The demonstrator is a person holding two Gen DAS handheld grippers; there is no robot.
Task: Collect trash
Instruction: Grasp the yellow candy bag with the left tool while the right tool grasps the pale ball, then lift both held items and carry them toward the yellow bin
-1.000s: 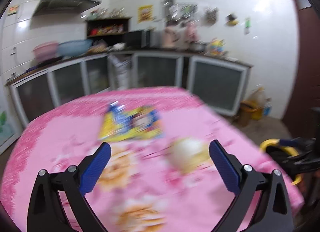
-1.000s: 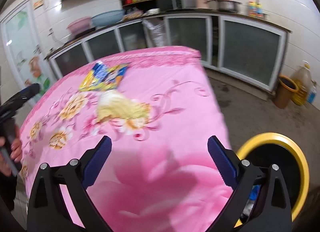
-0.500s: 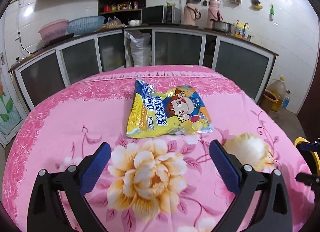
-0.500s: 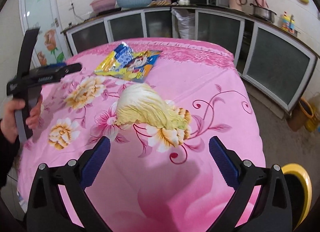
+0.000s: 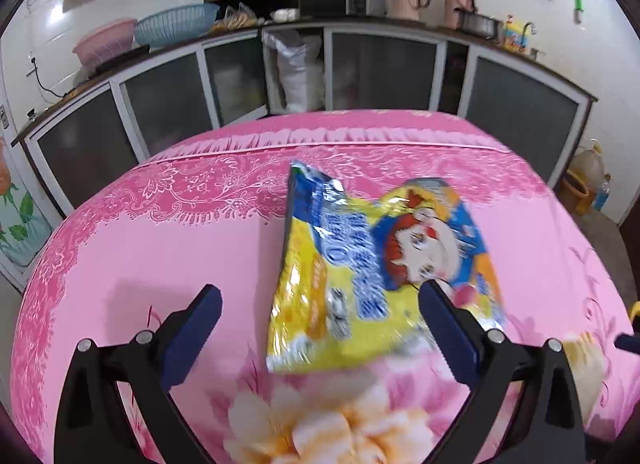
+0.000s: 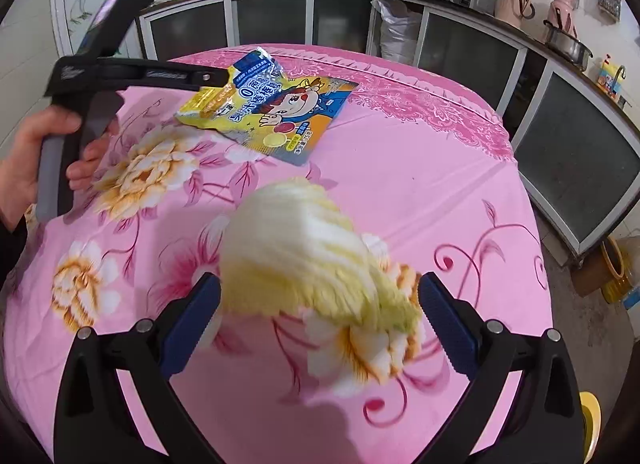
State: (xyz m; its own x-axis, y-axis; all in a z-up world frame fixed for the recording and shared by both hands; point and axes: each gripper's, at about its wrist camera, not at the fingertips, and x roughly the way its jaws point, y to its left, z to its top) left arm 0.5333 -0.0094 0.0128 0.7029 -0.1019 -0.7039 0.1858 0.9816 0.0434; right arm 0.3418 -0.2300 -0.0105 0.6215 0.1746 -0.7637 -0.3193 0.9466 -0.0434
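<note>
A pink flowered tablecloth (image 6: pixel 400 184) fills both views. The cabbage leaf (image 6: pixel 312 252) lies at the frame's middle, between the right gripper's (image 6: pixel 319 304) wide-open fingers. The snack wrapper (image 5: pixel 380 272) lies mid-frame; the left gripper (image 5: pixel 320 316) is open around its near edge.

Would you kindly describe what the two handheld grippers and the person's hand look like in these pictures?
Both the left gripper and the right gripper have black angular arms with silver rivets and dark blue, ridged finger pads. Seen from the right wrist view, the left one has a black body with small white lettering and a grey handle. The bare left hand shows a dark sleeve edge.
</note>
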